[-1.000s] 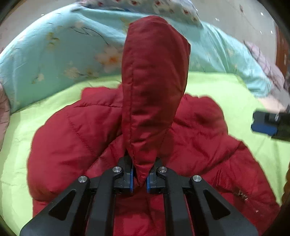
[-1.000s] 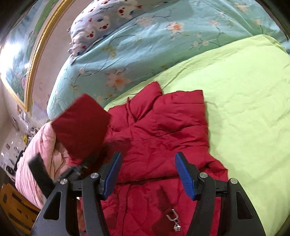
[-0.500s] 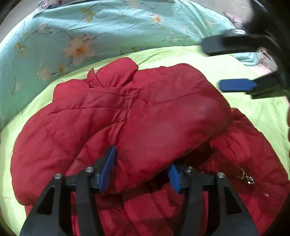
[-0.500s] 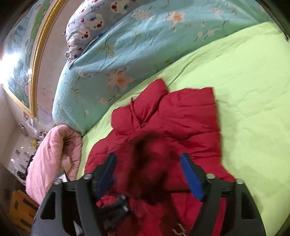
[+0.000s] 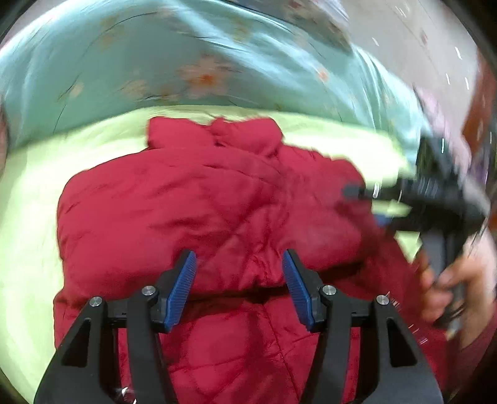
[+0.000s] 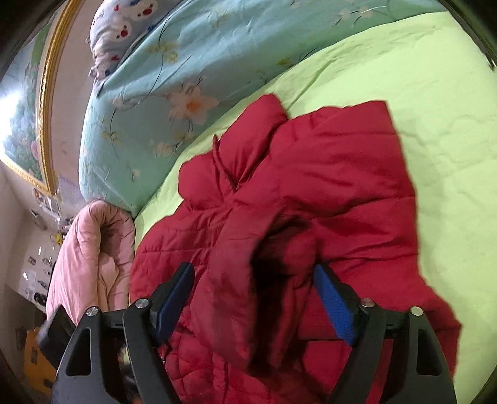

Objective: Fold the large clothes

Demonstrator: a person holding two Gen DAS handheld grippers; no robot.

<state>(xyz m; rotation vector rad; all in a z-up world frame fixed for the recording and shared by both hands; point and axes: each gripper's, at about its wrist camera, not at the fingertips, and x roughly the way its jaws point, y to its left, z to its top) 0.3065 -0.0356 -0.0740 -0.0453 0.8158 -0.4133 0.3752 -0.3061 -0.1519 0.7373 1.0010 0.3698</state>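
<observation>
A red padded jacket lies on the lime green bed sheet, its hood folded down over its body. My left gripper is open and empty just above the jacket's middle. In the right wrist view the jacket fills the centre, and the hood's dark opening lies between the open fingers of my right gripper. The right gripper also shows blurred at the right of the left wrist view, with the hand holding it.
A turquoise floral quilt is piled along the far side of the bed. A pink quilt lies at the left edge. A printed pillow rests on the quilt. Bare green sheet spreads to the right.
My left gripper let go of the hood it held upright; the hood now lies folded down on the jacket. The left gripper opened and drew back. The right gripper moved over the hood.
</observation>
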